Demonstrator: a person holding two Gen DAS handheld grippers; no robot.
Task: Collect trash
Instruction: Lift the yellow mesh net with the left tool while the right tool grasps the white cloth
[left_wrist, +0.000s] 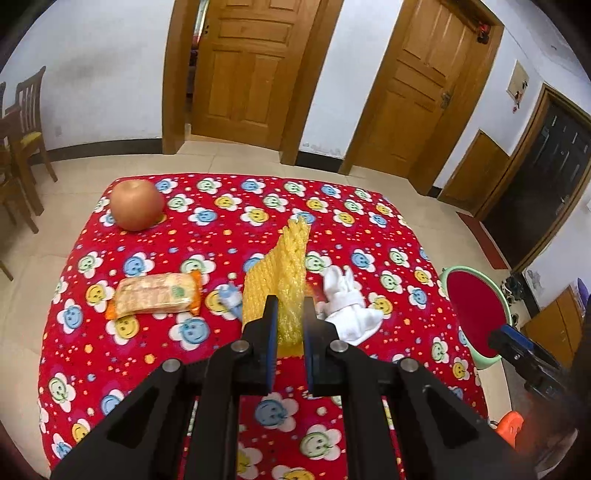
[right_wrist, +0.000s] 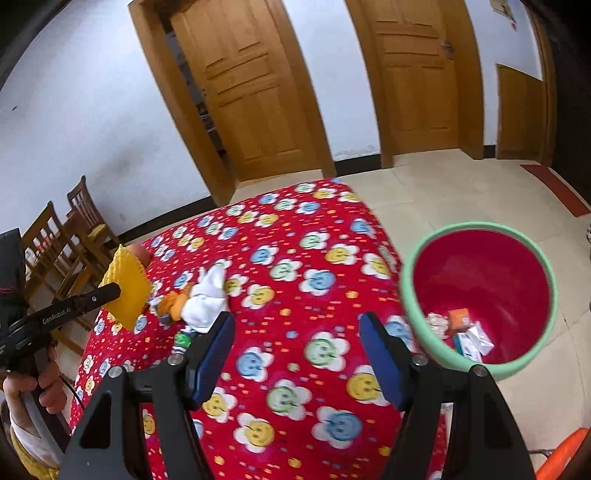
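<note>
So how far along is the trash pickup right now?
Partly done: a few wrappers already lie in the bin. The left gripper is shut on the yellow foam net. The right gripper is open. The white tissue and snack packet remain on the table.

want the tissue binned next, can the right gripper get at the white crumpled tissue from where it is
Probably yes: the right gripper is open and empty, and the white tissue lies just ahead by its left finger, with only bare tablecloth between.

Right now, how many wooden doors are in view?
2: one door behind the table's far edge, slightly ajar, and a closed door to its right. More may be out of frame.
</note>
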